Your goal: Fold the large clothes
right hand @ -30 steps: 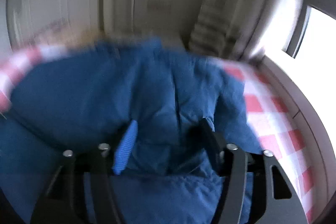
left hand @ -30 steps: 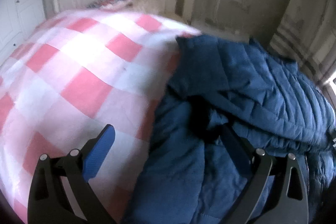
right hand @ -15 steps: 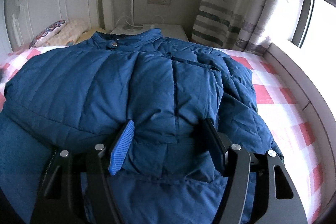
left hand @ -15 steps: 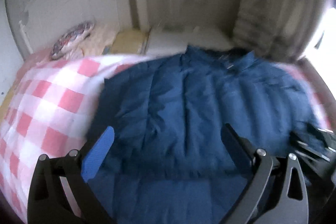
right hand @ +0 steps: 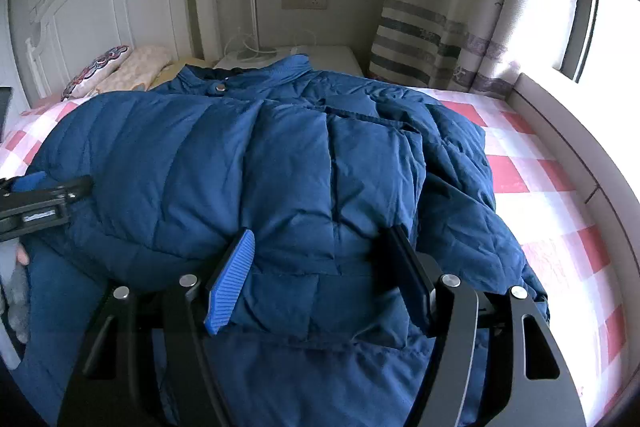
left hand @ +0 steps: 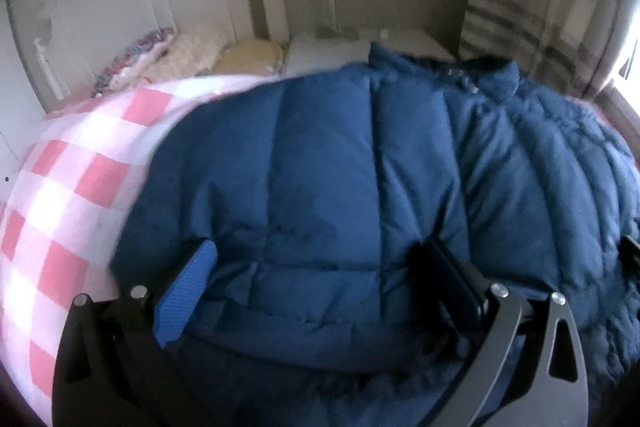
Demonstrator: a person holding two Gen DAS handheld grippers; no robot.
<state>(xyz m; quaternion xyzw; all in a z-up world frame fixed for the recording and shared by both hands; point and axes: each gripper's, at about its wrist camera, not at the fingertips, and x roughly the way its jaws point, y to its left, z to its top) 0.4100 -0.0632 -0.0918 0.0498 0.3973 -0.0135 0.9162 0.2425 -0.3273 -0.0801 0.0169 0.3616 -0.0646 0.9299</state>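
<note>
Right wrist view shows the jacket [right hand: 280, 163], a blue quilted one, lying across the bed [right hand: 540, 195] with its collar toward the headboard and its lower part doubled up over the body. The right gripper [right hand: 320, 275] stands about half open astride that folded edge; whether its pads press the padding or only flank it I cannot tell. In the left wrist view the left gripper [left hand: 316, 287] is wide open over the same fold on the jacket's other side, holding nothing. My reading is that the bottom-up fold has just been laid and the grippers are letting go or settling it. The next move likely calls for taking a side or sleeve and bringing it across the middle, with a deep bite, since the puffy fabric will spring back.

The left view is blurred. The sleeves are hard to pick out, and the near hem is hidden behind both gripper frames.
</note>
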